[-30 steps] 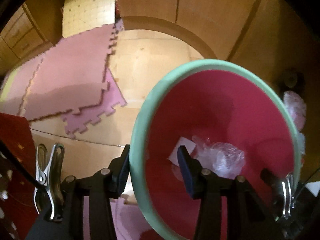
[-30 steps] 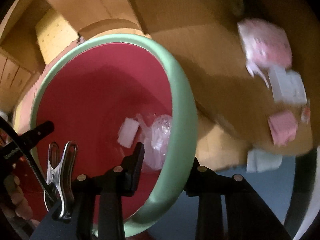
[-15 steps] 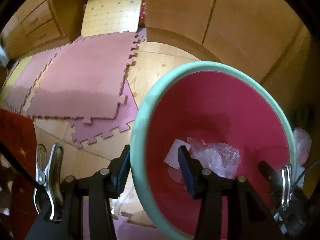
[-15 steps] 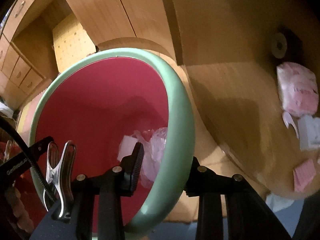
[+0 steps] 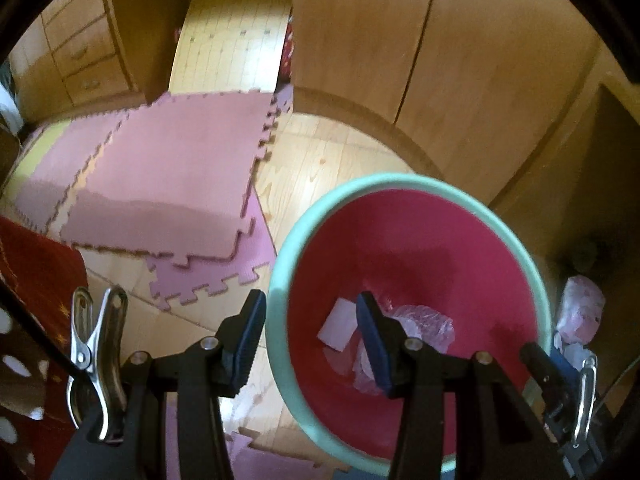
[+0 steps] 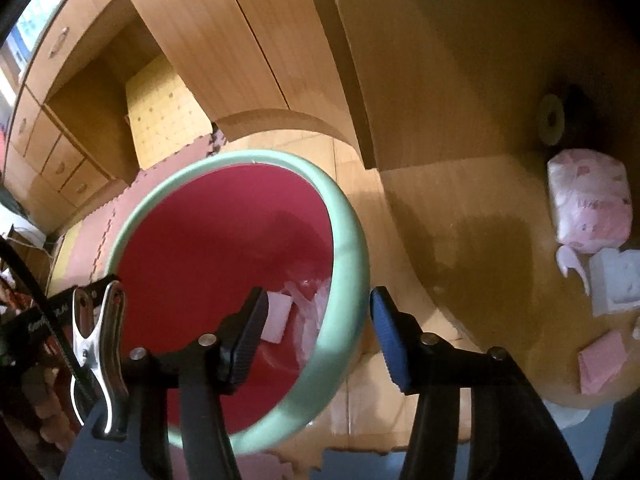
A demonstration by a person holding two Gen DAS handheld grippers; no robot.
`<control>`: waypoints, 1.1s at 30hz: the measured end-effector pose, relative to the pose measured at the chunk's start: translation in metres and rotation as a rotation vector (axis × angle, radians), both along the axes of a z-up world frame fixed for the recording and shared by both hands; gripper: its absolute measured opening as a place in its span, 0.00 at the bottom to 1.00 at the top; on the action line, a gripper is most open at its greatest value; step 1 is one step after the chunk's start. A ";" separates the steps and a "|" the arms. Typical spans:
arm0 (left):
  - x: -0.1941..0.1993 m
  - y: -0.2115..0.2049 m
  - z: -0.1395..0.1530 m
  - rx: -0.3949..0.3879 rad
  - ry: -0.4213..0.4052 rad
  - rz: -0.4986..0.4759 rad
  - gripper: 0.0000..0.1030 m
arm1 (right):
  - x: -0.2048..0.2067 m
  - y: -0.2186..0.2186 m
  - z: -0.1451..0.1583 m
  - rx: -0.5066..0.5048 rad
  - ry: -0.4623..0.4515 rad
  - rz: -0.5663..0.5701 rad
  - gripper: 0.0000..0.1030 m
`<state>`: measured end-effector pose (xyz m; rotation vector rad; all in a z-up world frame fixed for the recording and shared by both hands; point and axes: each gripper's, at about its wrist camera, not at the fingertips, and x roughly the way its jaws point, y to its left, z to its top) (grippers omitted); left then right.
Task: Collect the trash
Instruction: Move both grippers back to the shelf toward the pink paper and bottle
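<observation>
Bin [image 5: 404, 236]: red, green-rimmed, light, stiff; crumpled wrapper inside. Left hand-held gripper [image 5: 316, 344] straddles the 9 o'clock rim, right hand-held gripper [image 6: 320, 340] the 3 o'clock; jaws apart, contact unclear.

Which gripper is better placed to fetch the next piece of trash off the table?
Probably the right gripper: it straddles the bin on the table side, with the pink packet and pink note nearby. The left gripper straddles the far rim.

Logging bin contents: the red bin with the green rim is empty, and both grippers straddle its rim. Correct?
Not empty: the left wrist view shows a white paper scrap and clear plastic inside the red bin. The left gripper and right gripper do straddle its rim.
</observation>
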<state>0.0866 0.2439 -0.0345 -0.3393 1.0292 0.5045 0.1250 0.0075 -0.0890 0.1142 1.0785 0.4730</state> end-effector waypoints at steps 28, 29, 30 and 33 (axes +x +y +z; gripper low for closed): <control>-0.007 -0.182 0.054 -0.044 -0.079 -0.478 0.47 | -0.063 -0.180 0.026 -0.066 0.009 -0.190 0.53; -0.006 -0.188 0.053 -0.048 -0.076 -0.494 0.47 | -0.064 -0.190 0.025 -0.070 0.014 -0.213 0.53; -0.004 -0.197 0.053 -0.054 -0.073 -0.513 0.47 | -0.063 -0.197 0.024 -0.070 0.019 -0.227 0.53; 0.000 -0.219 0.051 -0.067 -0.068 -0.552 0.47 | -0.062 -0.218 0.019 -0.057 0.043 -0.275 0.53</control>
